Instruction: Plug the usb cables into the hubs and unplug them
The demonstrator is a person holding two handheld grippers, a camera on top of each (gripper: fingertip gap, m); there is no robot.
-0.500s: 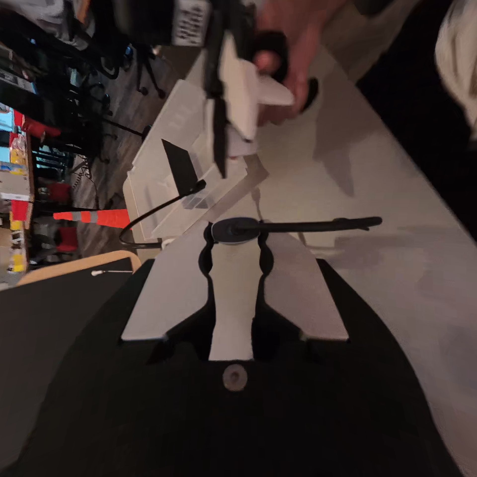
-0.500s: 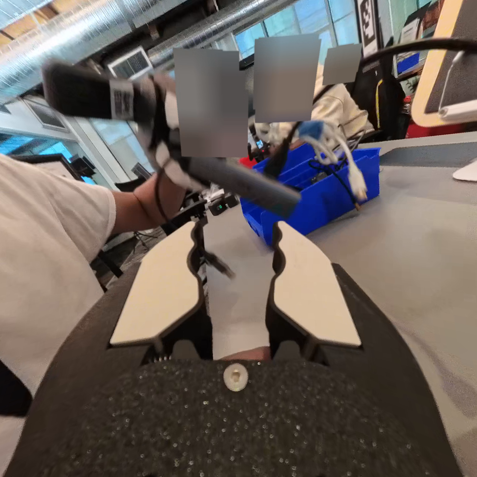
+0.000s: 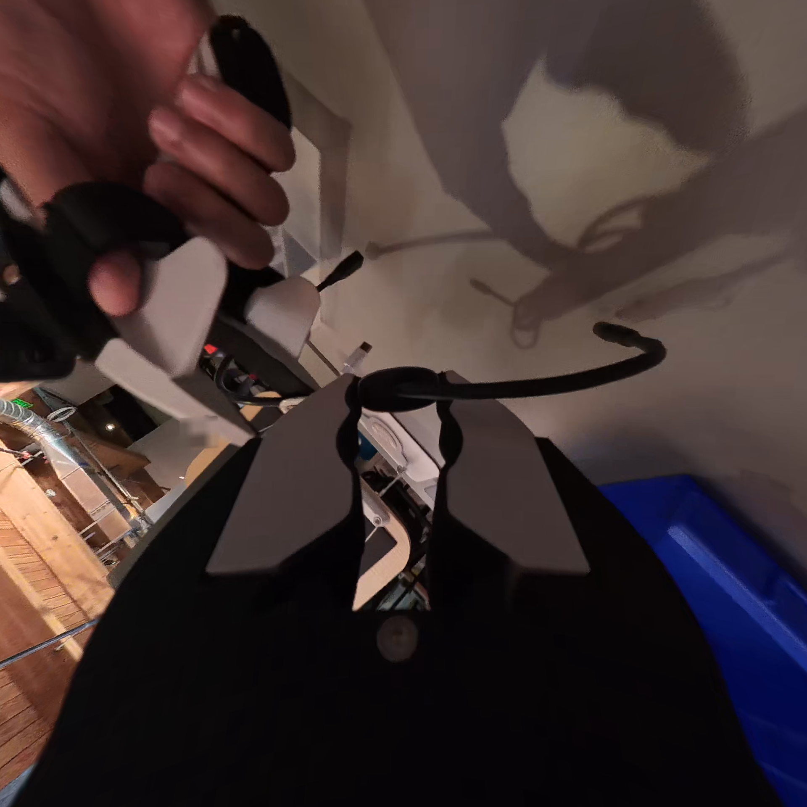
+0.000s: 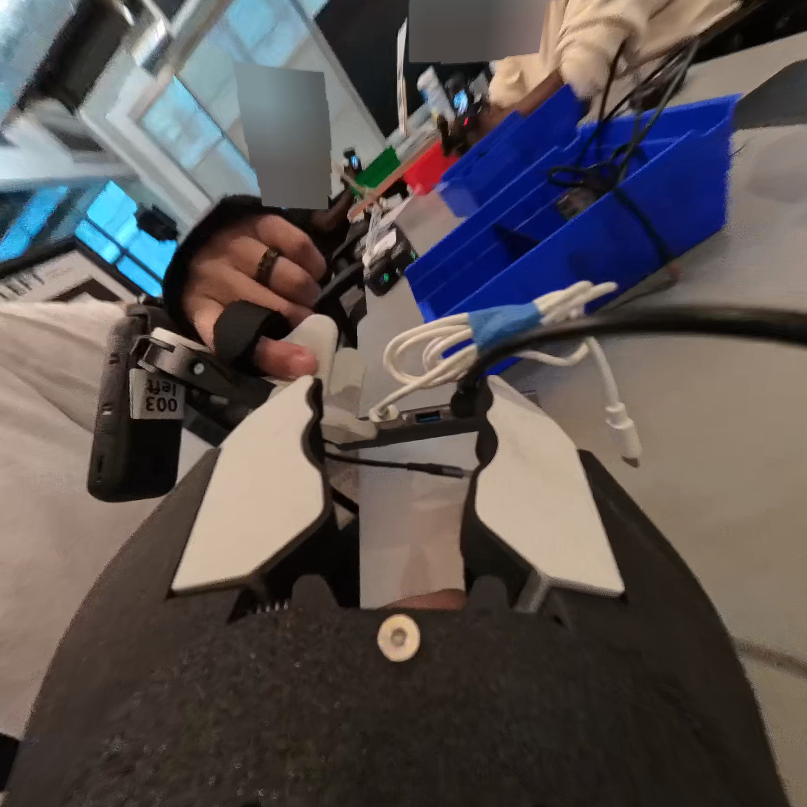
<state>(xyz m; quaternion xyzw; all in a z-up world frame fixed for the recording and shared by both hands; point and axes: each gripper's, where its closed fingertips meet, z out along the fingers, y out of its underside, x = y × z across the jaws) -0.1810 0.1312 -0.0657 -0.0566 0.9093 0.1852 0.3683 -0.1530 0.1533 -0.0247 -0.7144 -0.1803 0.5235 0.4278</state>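
Observation:
My left gripper [image 3: 395, 384] is shut on a dark USB hub [image 3: 380, 393], seen end-on between its fingertips. The hub's black tail cable [image 3: 546, 384] curves off to the right. In the right wrist view the hub [image 4: 432, 430] lies level, with a blue port showing. My right gripper [image 4: 399, 393] is open and empty, its fingertips on either side of the hub. The left gripper [image 4: 336, 384] holds the hub's left end. A white cable bundle [image 4: 436, 349] bound with blue tape reaches the hub's left end. A thin black cable with a plug [image 4: 436, 469] runs just below the hub.
Blue bins [image 4: 567, 244] holding black cables stand on the grey table [image 4: 698, 502] behind the hub; one also shows at the lower right of the left wrist view [image 3: 720, 546]. The right gripper [image 3: 238, 301] and a hand fill that view's upper left. People sit behind the bins.
The two grippers have come together. The hub, earlier held up ahead of the right gripper, now sits between its fingertips. The right gripper's jaws stand a little wider.

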